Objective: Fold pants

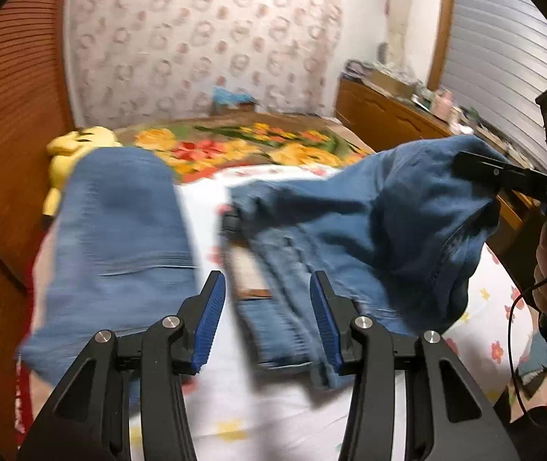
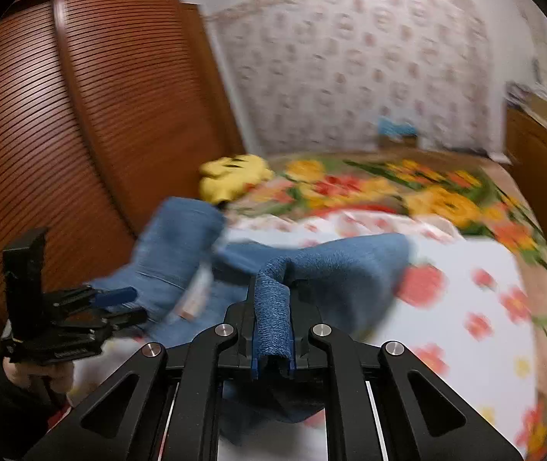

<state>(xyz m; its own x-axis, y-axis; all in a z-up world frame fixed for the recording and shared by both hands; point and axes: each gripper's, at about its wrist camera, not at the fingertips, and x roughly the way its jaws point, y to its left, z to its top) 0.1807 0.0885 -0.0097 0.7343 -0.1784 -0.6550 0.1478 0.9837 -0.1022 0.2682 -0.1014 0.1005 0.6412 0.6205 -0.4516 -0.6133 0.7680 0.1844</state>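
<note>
Above a white, flower-printed bedsheet (image 1: 265, 403), the left gripper (image 1: 267, 315) is held with blue ribbed pads parted and nothing between them; the blurred blue denim pants (image 1: 350, 223) are seen lifted at one end by the right gripper (image 1: 477, 165). In the right wrist view, the right gripper (image 2: 271, 307) is clamped on a denim fold, a yellow plush toy (image 2: 235, 176) and slatted wooden wardrobe (image 2: 81, 115) shown beyond.

Each tool is a matte black linkage with silver round pivot screws; the left tool (image 1: 267, 320) carries ribbed blue pads (image 1: 208, 322) on its fingers. The right tool (image 2: 272, 326) bears pale letters along one black finger and trails a thin black cable (image 1: 513, 330) beneath its handle. A dark sleeve (image 2: 4, 415) shows behind the left tool's handle.
</note>
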